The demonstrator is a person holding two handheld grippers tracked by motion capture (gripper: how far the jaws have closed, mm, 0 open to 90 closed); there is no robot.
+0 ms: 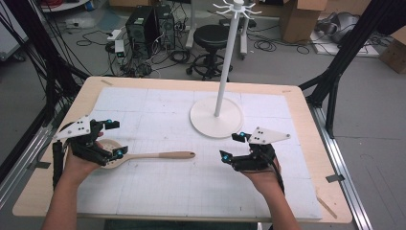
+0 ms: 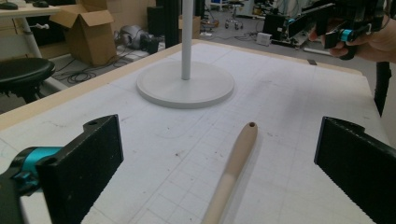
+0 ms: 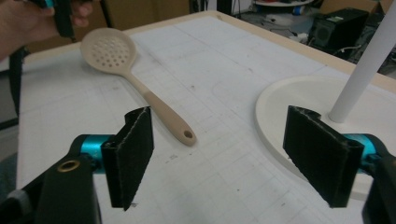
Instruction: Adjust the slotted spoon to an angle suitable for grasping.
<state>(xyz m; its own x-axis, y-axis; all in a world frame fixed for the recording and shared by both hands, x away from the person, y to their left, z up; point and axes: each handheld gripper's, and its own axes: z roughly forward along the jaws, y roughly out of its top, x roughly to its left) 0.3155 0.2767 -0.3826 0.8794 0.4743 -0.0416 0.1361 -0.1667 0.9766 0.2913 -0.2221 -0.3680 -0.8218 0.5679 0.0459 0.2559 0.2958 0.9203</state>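
Note:
A beige slotted spoon (image 1: 158, 155) lies flat on the white gridded mat, its handle pointing right toward my right gripper. My left gripper (image 1: 115, 139) stands open around the spoon's perforated head (image 1: 108, 154); in the left gripper view the handle (image 2: 233, 163) runs away between the wide-apart jaws. My right gripper (image 1: 233, 145) is open with nothing between its jaws, a short way right of the handle's end. In the right gripper view the whole spoon (image 3: 140, 88) lies ahead on the mat, untouched. A white hanging stand (image 1: 225, 62) rises from its round base (image 1: 206, 122) behind.
The stand's base (image 3: 289, 107) sits close to the right gripper's far side. Hooks crown the pole's top (image 1: 236, 5). Past the table's far edge stand a black stool (image 1: 210, 36), computer towers (image 1: 143, 26) and cardboard boxes (image 1: 299, 17). Black frame posts flank the table.

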